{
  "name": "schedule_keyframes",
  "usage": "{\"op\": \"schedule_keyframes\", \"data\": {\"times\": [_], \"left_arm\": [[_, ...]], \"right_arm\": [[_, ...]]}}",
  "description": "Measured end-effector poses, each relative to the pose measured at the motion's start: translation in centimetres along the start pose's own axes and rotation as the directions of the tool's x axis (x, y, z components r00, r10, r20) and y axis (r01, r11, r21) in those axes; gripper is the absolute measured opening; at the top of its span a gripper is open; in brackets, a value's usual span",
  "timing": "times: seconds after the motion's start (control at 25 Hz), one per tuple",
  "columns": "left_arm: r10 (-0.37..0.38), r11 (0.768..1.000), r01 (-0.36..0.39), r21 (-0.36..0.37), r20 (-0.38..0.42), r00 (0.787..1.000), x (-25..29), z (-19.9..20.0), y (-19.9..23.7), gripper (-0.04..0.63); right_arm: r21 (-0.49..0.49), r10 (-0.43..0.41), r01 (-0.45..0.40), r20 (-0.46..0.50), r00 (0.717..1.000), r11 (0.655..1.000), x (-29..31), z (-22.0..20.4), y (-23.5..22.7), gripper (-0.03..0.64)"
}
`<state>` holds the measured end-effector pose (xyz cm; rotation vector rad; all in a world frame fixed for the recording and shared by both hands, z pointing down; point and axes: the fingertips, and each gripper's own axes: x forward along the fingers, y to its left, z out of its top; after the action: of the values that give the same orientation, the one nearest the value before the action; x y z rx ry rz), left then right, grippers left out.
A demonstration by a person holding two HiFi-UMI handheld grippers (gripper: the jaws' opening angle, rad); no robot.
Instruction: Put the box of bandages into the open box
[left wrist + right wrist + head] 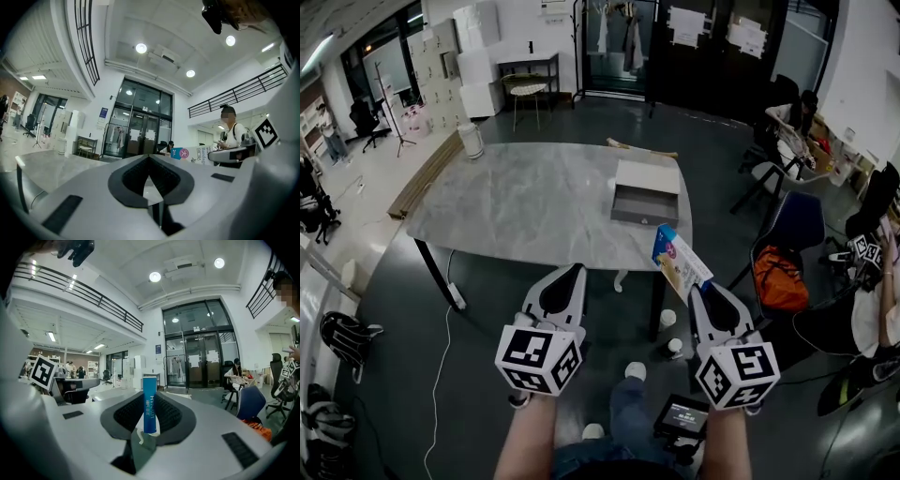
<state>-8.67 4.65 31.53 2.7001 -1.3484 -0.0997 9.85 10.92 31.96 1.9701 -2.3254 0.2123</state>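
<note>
Dark flooring runs around a grey marbled table point(516, 206) in a tall hall, with glass doors point(619, 47) at the upper middle of the head view. On the table's right part, just right of the frame's centre, we see the open box point(645, 192): a shallow grey tray with a white panel lying behind it. It faces us with nothing showing inside.

We hold the right tool point(705, 295) in the lower right of the frame, its jaws pinching the box of bandages point(680, 262) by its lower end. The carton, blue on top with a pale printed face, tilts up and to the left. It hangs in the air over the table's near right corner, below the open box in the frame and clear of it. In the right gripper view the carton's narrow blue side point(149, 404) stands upright between the two dark pads.

We hold the left tool point(565, 281) in the lower middle-left of the frame, off the table's near edge. Its jaws are pressed together at the tips point(149, 157) with nothing between them.

A blue chair point(797, 225) and an orange bag point(780, 278) sit at the right edge.
</note>
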Motion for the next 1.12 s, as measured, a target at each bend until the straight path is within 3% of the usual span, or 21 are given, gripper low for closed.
{"op": "schedule_keyframes", "data": {"times": [0.52, 0.88, 1.12], "left_arm": [[0.039, 0.999, -0.039, 0.015, -0.030, 0.999, 13.9, 0.5, 2.8, 0.008], [0.110, 0.994, -0.110, 0.013, -0.029, 0.993, 21.6, 1.8, 6.2, 0.008], [0.160, 0.987, -0.161, 0.000, -0.046, 0.986, 24.3, -0.5, 5.7, 0.008]], "right_arm": [[0.019, 0.036, -0.036, -0.002, 0.999, 0.999, 12.0, 2.8, -8.4, 0.089], [0.036, 0.090, -0.089, -0.019, 0.996, 0.995, 20.3, 4.9, -13.0, 0.089], [0.037, 0.135, -0.133, -0.033, 0.990, 0.990, 23.2, 4.2, -16.3, 0.089]]}}
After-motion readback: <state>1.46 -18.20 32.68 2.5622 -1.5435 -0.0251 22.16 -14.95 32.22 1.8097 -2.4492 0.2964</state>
